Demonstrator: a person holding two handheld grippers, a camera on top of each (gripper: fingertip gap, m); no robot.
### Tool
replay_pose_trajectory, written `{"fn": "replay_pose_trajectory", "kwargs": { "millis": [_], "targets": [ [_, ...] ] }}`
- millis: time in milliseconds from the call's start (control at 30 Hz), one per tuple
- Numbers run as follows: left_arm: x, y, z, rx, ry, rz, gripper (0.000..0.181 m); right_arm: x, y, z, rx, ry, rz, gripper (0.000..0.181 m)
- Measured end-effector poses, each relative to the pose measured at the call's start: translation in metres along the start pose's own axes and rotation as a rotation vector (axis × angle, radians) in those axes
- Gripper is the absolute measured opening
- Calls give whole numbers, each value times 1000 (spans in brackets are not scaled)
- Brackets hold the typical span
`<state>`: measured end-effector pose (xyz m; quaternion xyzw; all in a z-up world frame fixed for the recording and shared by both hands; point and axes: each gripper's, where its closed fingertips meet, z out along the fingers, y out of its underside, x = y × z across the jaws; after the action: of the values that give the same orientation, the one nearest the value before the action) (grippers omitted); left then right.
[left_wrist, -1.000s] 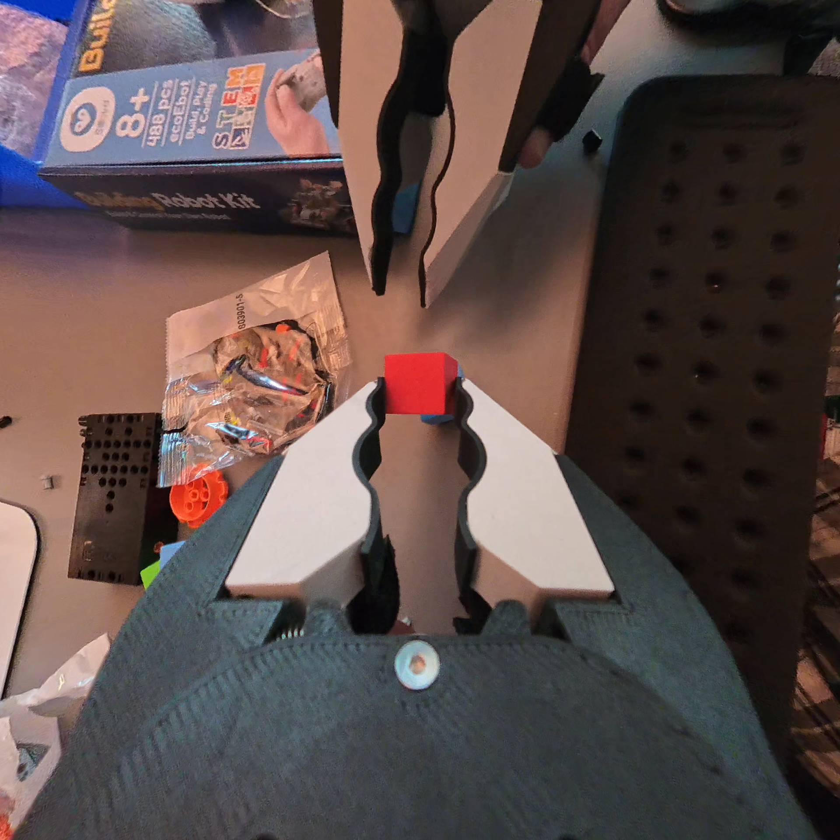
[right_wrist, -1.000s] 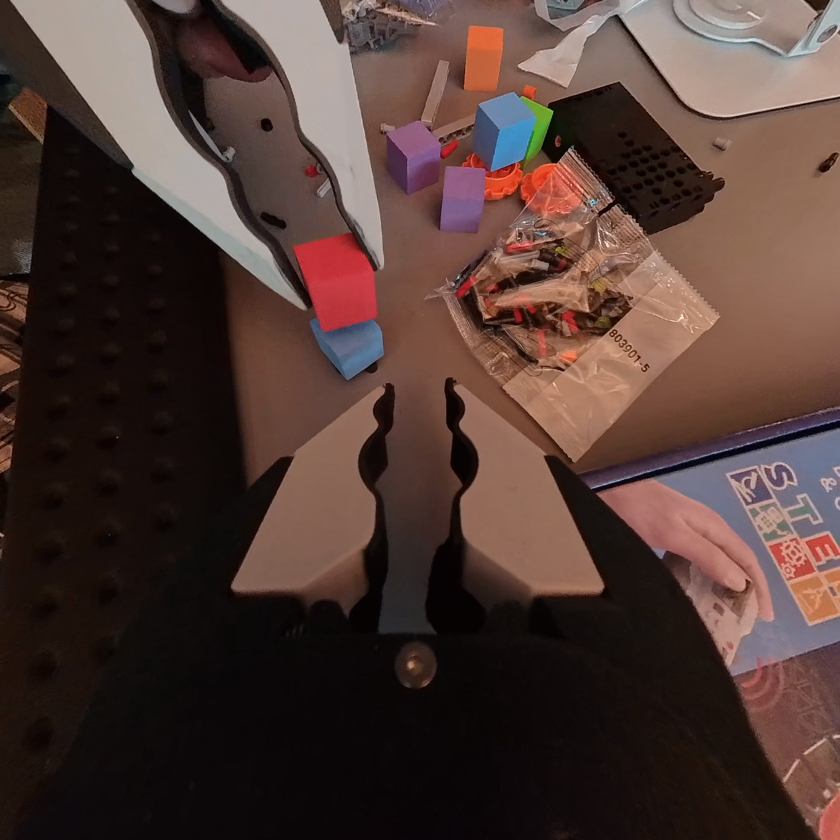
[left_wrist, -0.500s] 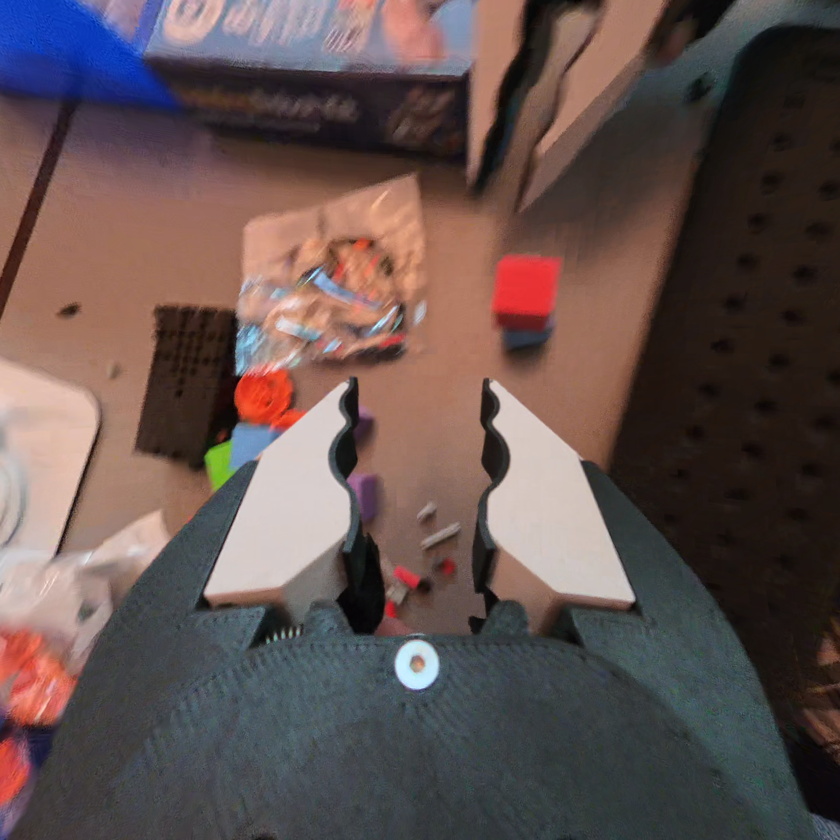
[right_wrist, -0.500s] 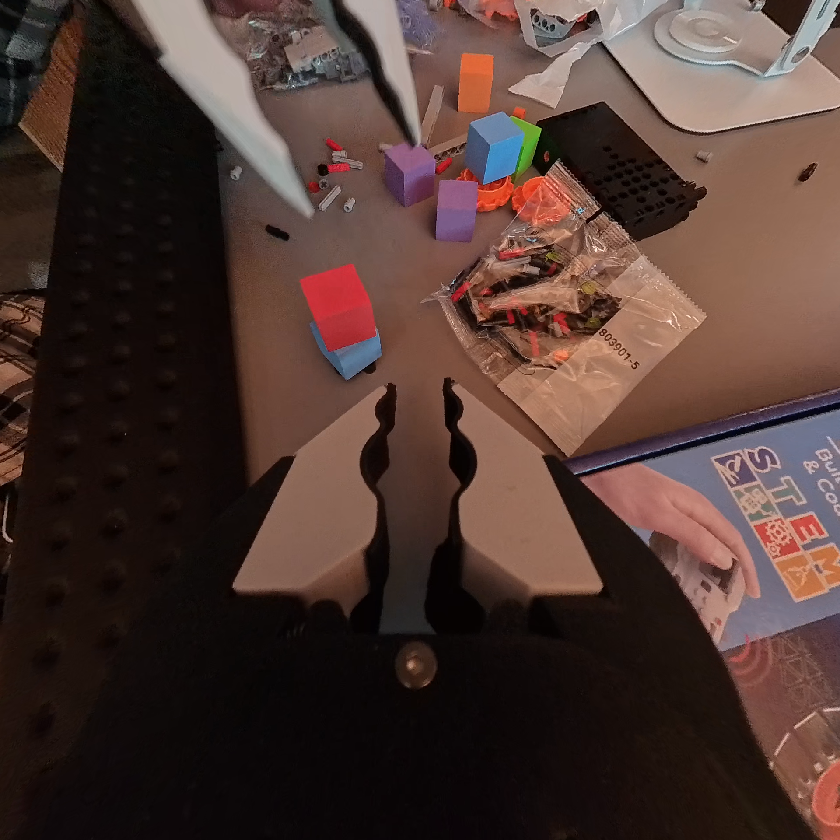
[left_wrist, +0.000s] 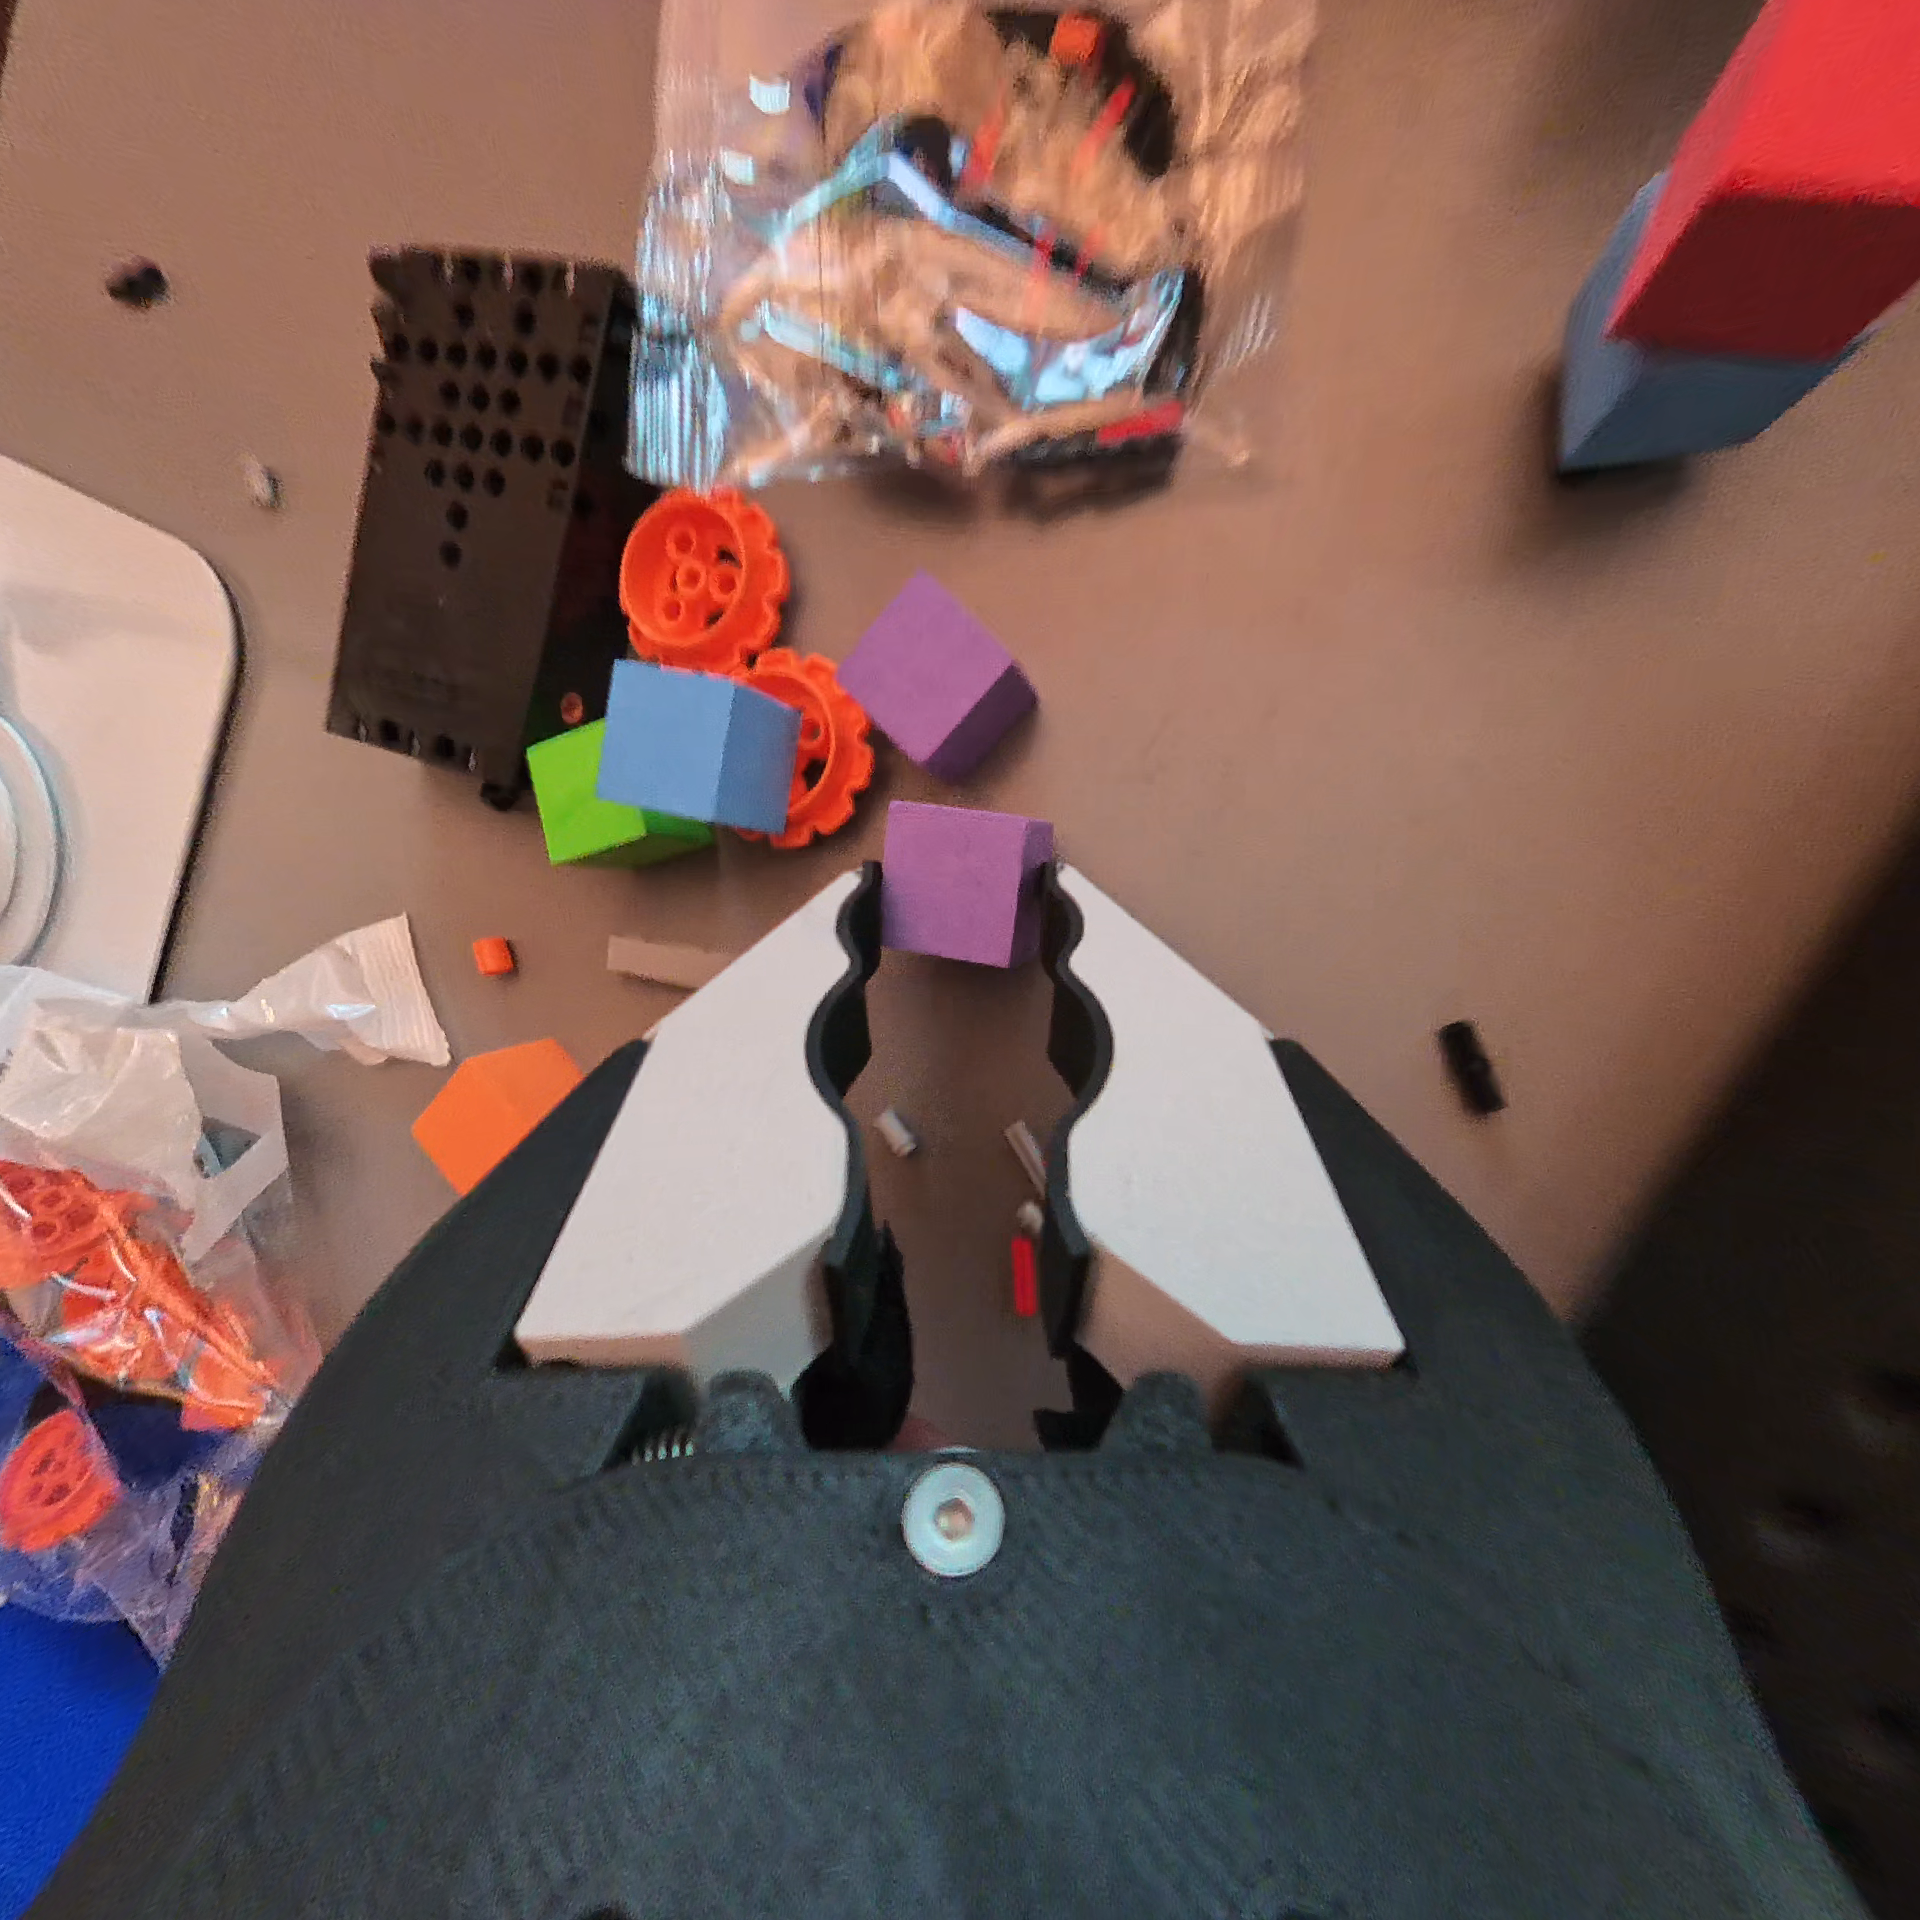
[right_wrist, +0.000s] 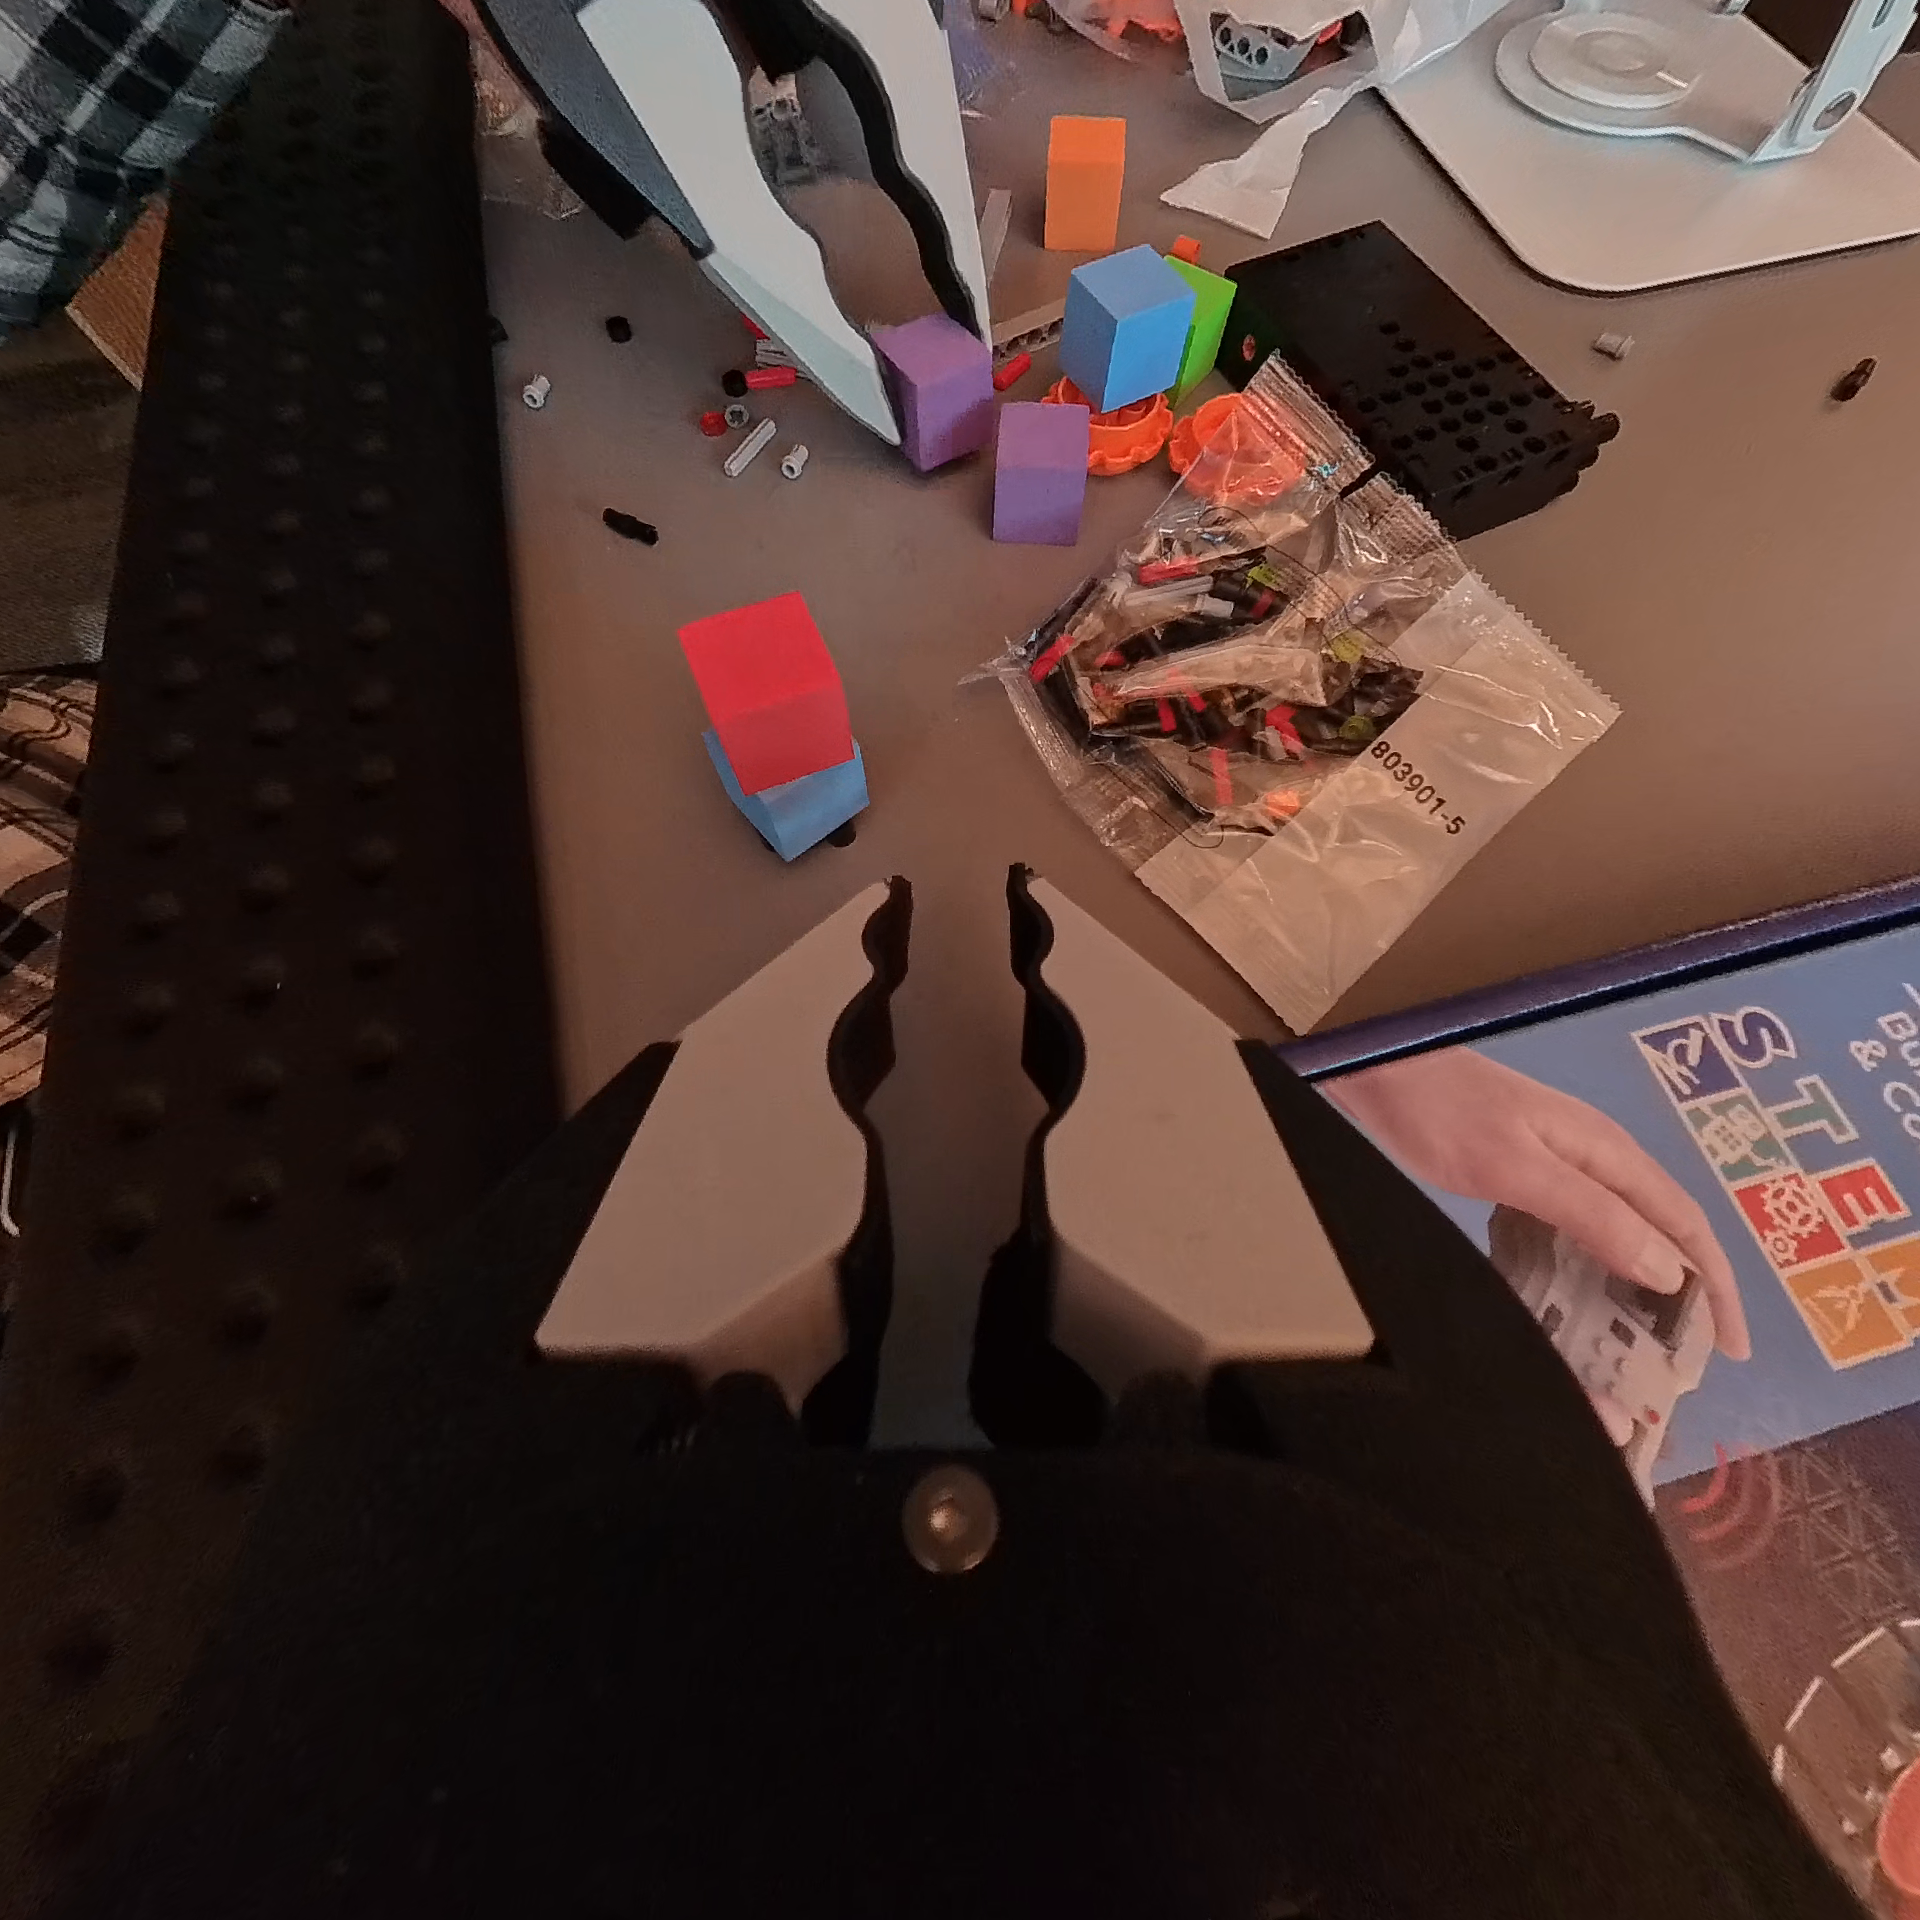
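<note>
Cluttered table: mid-frame, the left claw pinches a purple cube by opposite faces; it looks light, perhaps foam. Lower down, the right claw hangs slightly parted, empty.

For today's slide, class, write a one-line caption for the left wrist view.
Left gripper with its jaws around a purple cube on the table, beside a blue cube and orange gears.

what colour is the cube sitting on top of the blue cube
Red: a red foam cube stacked on the blue foam cube, shown best in the right wrist view.
</note>
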<state>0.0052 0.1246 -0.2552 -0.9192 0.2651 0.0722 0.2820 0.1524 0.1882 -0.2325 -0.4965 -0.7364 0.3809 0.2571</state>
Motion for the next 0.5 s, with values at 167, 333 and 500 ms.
{"fn": "replay_pose_trajectory", "kwargs": {
  "millis": [167,333,500],
  "targets": [
    [35,-63,-31,189,101,39,29,1,0,-1,7,-1,5,17],
    [75,-103,-40,224,178,159,29,1,0,-1,4,1,4,17],
    [90,-109,-30,189,215,196,29,1,0,-3,16,0,9,17]
  ]
}}
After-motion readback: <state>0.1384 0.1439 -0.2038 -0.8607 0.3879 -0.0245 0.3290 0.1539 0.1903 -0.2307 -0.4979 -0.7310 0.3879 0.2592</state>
